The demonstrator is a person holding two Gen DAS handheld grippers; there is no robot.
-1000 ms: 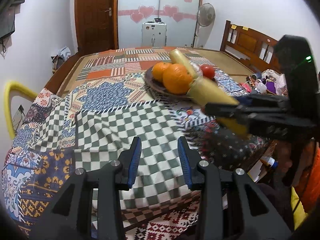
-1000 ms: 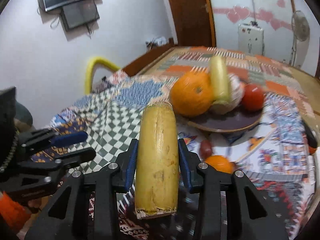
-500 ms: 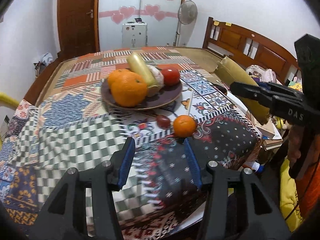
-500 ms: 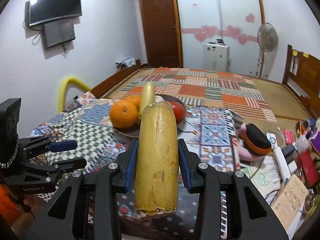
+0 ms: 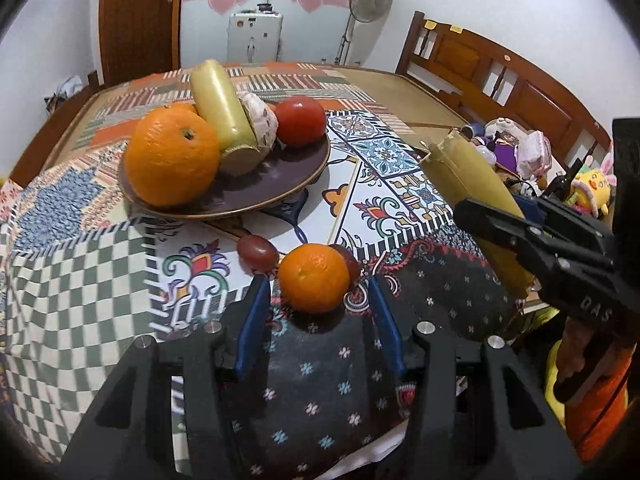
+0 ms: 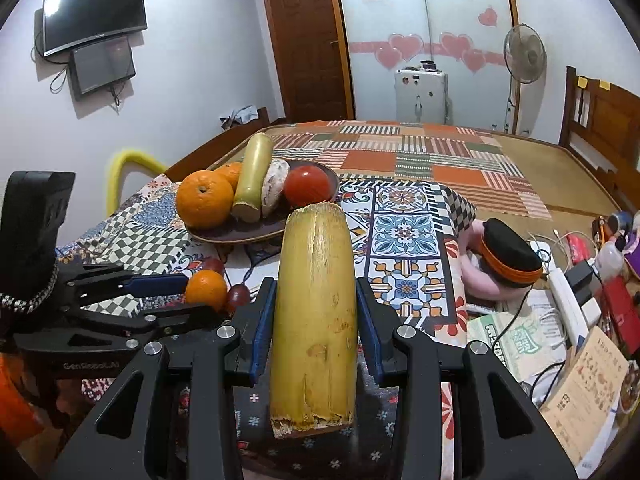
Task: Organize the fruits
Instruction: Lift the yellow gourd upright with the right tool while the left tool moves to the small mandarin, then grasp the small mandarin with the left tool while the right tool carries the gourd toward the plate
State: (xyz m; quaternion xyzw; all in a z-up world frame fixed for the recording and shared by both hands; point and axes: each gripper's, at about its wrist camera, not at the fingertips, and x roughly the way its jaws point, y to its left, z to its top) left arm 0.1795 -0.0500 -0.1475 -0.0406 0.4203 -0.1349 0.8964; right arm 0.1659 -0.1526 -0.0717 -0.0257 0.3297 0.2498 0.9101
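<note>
Yellow sugarcane piece [image 6: 314, 320] clamped mid-length in right gripper [image 6: 316, 312], off bed's near right edge; stiff, smooth, likely heavy, centre hold suits. Left gripper [image 5: 316, 300] fingers apart, flanking small orange [image 5: 313, 278] near plate [image 5: 260, 196]; round, may roll.

Sugarcane piece [image 6: 316, 312] is showing a smooth yellow rind, fibrous at its cut ends. Plate [image 5: 276, 184] is looking glossy. Patchwork cloth [image 5: 80, 264] is appearing matt, woven.
</note>
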